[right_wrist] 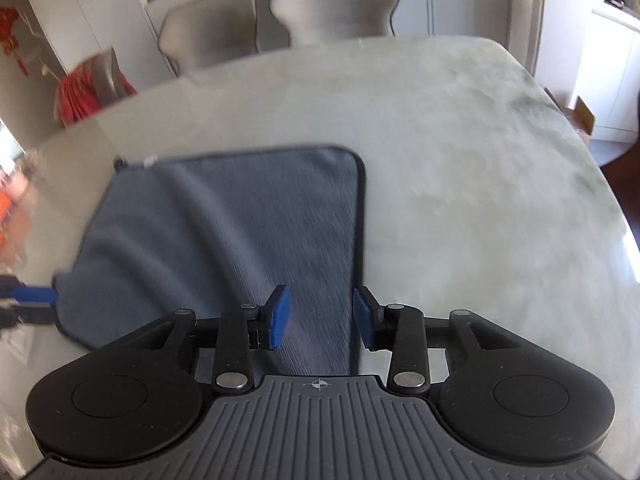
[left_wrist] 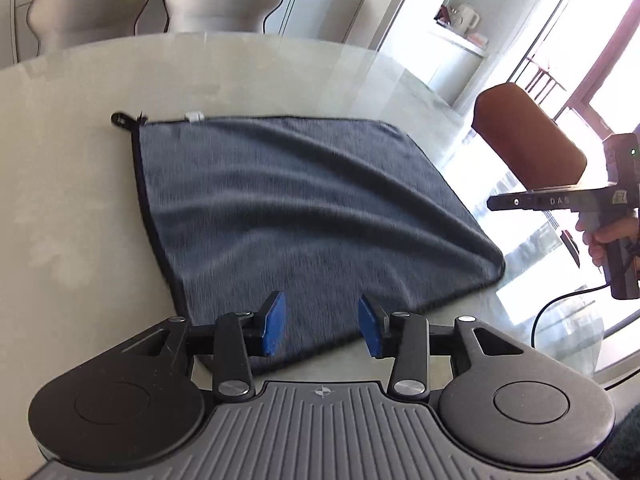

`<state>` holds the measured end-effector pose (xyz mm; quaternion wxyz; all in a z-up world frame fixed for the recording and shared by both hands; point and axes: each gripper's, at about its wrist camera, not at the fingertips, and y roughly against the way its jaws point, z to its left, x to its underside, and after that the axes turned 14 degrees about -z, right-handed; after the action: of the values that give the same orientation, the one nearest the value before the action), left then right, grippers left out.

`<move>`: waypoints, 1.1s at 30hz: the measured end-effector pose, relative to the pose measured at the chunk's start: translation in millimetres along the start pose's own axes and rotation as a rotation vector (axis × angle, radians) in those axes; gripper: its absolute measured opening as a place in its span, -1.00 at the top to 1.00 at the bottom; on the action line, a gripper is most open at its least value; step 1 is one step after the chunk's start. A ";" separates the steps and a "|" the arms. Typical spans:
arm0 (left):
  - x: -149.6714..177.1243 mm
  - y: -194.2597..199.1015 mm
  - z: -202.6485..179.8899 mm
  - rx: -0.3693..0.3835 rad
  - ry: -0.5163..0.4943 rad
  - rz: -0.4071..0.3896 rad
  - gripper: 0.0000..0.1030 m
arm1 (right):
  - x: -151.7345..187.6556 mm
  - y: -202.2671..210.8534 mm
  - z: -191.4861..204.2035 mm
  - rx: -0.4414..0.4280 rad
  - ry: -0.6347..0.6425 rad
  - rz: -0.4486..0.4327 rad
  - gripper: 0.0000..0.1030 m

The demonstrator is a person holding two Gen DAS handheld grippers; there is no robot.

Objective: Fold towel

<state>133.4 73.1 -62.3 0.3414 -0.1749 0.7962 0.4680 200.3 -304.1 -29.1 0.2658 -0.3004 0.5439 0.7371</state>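
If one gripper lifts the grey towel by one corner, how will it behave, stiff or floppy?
Probably floppy: the towel already lies in soft ripples on the table, so it should drape and sag. It looks thin, likely light. On that glossy surface, a push would perhaps slide or bunch it.

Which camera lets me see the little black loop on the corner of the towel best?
The left wrist view. There the black loop sticks out sharply from the far left corner of the grey towel, against the pale table. In the right wrist view the loop is only a small, blurred dark speck at the towel's corner.
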 end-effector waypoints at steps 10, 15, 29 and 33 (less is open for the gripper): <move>21.3 -8.0 9.2 -0.056 0.104 0.075 0.33 | -37.0 -50.3 0.8 -0.030 0.036 0.029 0.22; 28.5 7.8 21.1 -0.114 0.136 0.088 0.59 | -40.9 -69.4 -7.0 0.004 0.062 0.023 0.21; -99.0 -68.4 85.0 -0.316 -0.025 -0.161 -0.12 | -60.9 -133.0 -29.9 0.058 0.068 0.031 0.21; -109.4 -92.0 106.5 -0.359 -0.003 -0.141 -0.17 | -61.0 -137.1 -24.5 0.037 0.100 0.036 0.19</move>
<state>306.0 114.6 -77.5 0.3380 -0.2877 0.6851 0.5776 344.0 -295.0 -78.1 0.2307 -0.3218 0.5755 0.7156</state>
